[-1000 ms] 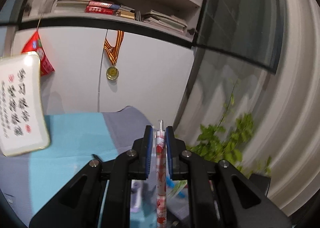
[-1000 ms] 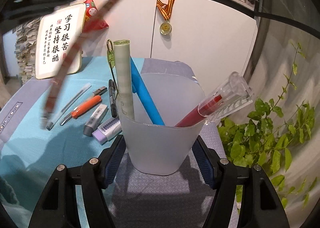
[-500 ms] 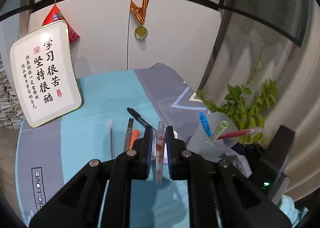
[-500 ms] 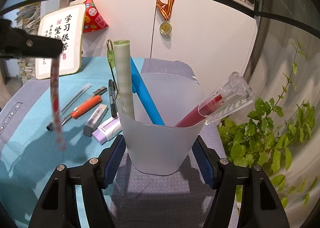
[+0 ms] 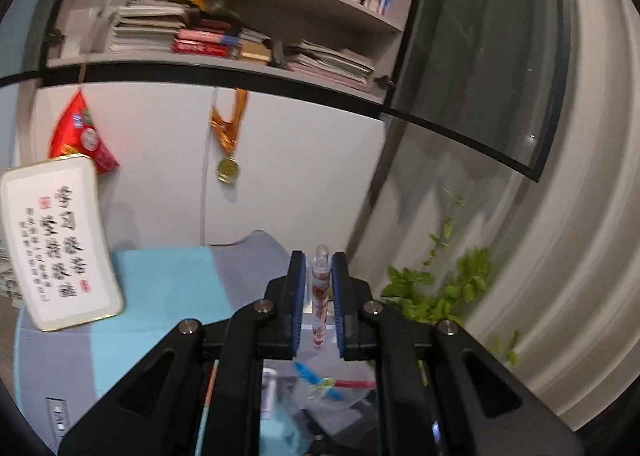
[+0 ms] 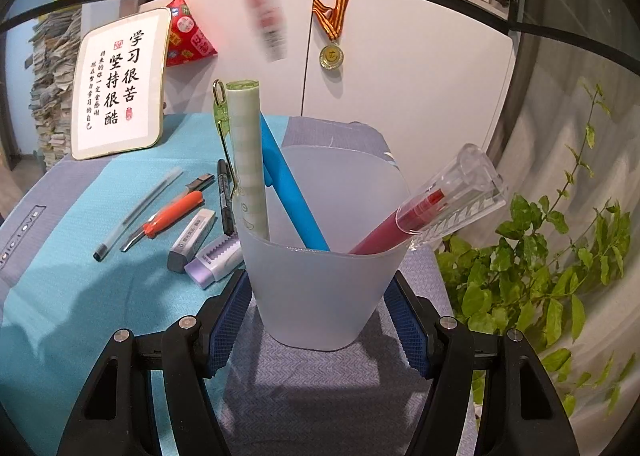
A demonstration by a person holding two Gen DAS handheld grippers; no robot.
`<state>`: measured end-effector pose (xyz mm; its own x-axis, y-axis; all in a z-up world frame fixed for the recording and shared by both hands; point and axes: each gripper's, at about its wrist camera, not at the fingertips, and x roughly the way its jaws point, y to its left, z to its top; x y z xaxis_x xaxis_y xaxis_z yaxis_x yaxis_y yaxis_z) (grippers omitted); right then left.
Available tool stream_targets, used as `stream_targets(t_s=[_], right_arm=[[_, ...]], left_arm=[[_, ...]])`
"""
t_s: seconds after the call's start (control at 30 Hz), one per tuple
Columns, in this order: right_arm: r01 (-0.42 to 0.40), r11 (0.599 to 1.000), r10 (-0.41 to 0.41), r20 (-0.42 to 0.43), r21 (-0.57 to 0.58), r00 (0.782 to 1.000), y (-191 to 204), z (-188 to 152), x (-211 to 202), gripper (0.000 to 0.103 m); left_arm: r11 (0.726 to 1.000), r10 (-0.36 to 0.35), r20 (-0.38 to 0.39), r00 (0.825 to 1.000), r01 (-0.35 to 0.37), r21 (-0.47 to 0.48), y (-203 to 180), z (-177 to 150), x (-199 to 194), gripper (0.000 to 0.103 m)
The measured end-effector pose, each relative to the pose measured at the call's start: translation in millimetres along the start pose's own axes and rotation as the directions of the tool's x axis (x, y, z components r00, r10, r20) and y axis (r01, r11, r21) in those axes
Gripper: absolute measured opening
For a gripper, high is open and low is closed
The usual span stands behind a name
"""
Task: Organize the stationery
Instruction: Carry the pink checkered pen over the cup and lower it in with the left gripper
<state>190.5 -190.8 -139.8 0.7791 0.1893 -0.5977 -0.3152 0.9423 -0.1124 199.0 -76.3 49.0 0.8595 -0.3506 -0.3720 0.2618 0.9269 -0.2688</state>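
My left gripper (image 5: 317,288) is shut on a red-and-white patterned pen (image 5: 320,296), held upright high above the table. The same pen shows blurred in the air in the right wrist view (image 6: 264,12), above the cup. My right gripper (image 6: 320,320) is shut on a frosted plastic cup (image 6: 320,288) standing on the grey cloth. The cup holds a green checked pen (image 6: 248,160), a blue pen (image 6: 292,200) and a red pen with a clear cap (image 6: 432,204). The cup also shows below my left gripper (image 5: 332,392).
Left of the cup on the teal cloth (image 6: 80,288) lie a clear pen (image 6: 136,212), an orange cutter (image 6: 168,216), a black marker (image 6: 224,200), a grey eraser (image 6: 192,236) and a purple eraser (image 6: 216,260). A framed calligraphy sign (image 6: 120,84) stands behind. A plant (image 6: 560,256) is at the right.
My left gripper has lifted and tilted up with the patterned pen, moving from left of the cup to high above it. The right gripper and cup have not moved.
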Motion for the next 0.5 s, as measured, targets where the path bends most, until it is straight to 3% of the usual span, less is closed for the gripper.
stream_targets(t_s=[0.17,0.27,0.5], right_arm=[[-0.004,1.0,0.004,0.001,0.002,1.0,-0.6,0.5,-0.6,0.069],[-0.003,1.0,0.003,0.001,0.001,1.0,-1.0,0.5,-0.5,0.069],[-0.002,1.0,0.002,0.001,0.0,1.0,-1.2,0.6,-0.2,0.069]], left_arm=[[0.999,0.013,-0.089,0.996,-0.01,0.04,-11.0,-23.7,30.7,0.011],[0.999,0.016,-0.177,0.984,-0.007,0.05,-8.8,-42.3,46.3,0.011],[0.996,0.036,-0.269,0.963,-0.013,0.086,-7.3,-62.6,55.3,0.012]])
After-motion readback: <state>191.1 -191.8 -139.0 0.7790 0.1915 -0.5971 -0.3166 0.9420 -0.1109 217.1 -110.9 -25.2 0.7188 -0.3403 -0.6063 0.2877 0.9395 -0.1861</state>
